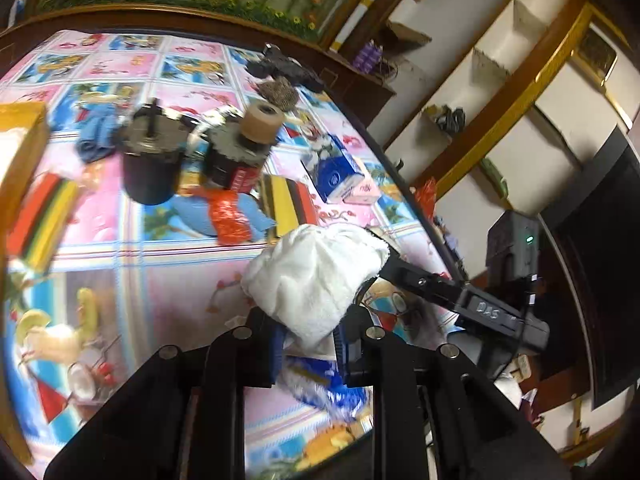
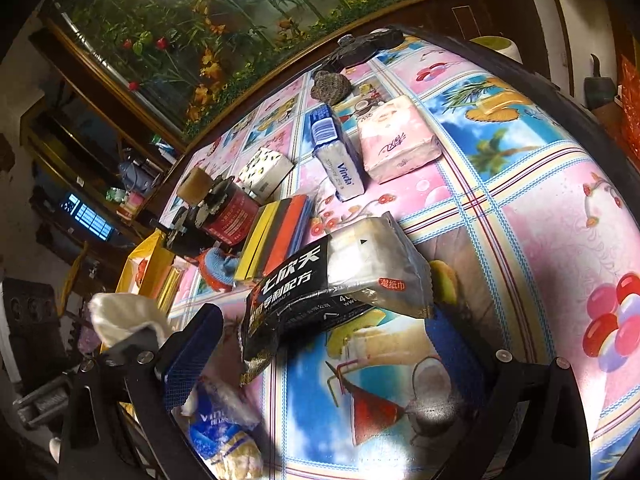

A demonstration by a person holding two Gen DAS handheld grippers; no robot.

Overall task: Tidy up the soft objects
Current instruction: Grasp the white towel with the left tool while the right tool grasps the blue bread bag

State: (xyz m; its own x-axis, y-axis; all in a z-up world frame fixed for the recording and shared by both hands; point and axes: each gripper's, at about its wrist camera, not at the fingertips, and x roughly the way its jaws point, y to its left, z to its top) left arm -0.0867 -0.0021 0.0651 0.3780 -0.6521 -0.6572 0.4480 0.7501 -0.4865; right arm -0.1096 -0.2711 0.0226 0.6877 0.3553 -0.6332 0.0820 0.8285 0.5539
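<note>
My left gripper is shut on a white fluffy towel, held above the patterned tablecloth. The towel also shows at the left of the right wrist view. My right gripper is open around a black and silver wet-wipes pack, which lies between its blue-padded fingers; I cannot tell whether they touch it. The right gripper shows in the left wrist view as a black arm just right of the towel. A blue and white tissue pack lies below.
On the table stand a blue Vinda tissue pack, a pink tissue pack, striped sponges, a red can, a black cup, blue cloths, a yellow bag. The table edge runs right.
</note>
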